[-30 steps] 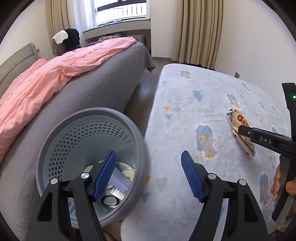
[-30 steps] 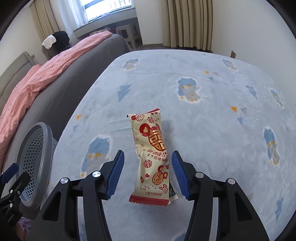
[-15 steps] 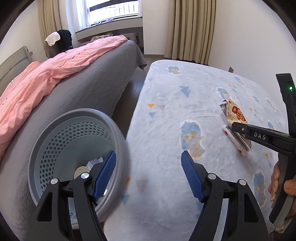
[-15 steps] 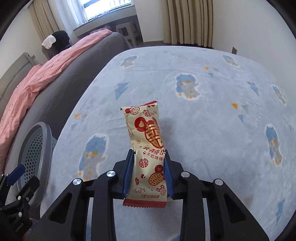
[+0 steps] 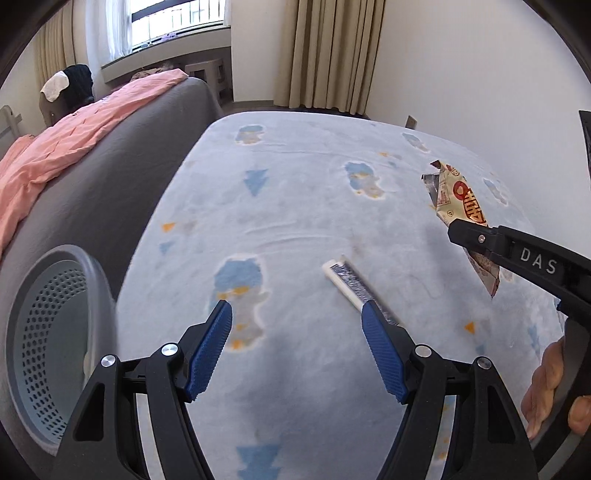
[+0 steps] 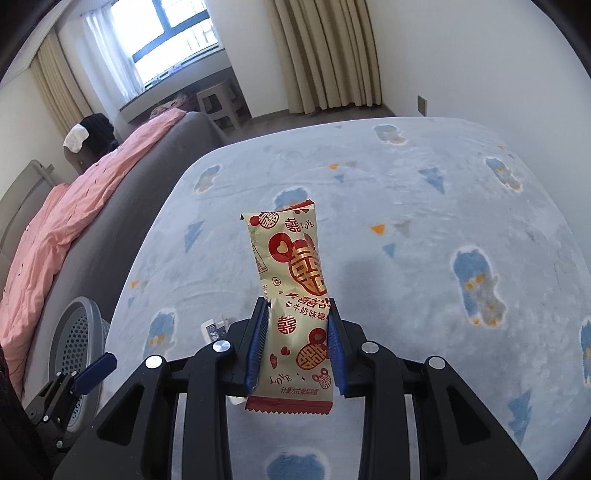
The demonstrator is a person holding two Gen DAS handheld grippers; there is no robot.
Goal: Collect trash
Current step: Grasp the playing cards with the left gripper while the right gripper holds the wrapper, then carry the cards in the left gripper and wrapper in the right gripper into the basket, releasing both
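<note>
My right gripper (image 6: 295,347) is clamped on a cream and red snack wrapper (image 6: 295,284); both blue pads press its lower half, and its top stands up above them, clear of the blanket (image 6: 424,229). From the left view the same wrapper (image 5: 460,206) hangs in the air over the right side of the blanket (image 5: 295,206), pinched by the black fingers.

My left gripper (image 5: 295,339) is spread wide and holds nothing. Its right pad (image 5: 382,354) sits just at the near end of a thin white and silver wrapper (image 5: 351,284) lying flat on the blanket; I cannot tell whether they touch. That wrapper (image 6: 214,328) peeks out just left of my right gripper.

To my left, a grey perforated bin (image 5: 48,350) stands against the blanket's edge, tilted toward me. Its inside is blurred.

Beyond it lies a grey bed (image 5: 110,177) with a pink quilt (image 5: 66,144). Farthest off are beige curtains (image 5: 328,55) and a window (image 5: 170,22).
</note>
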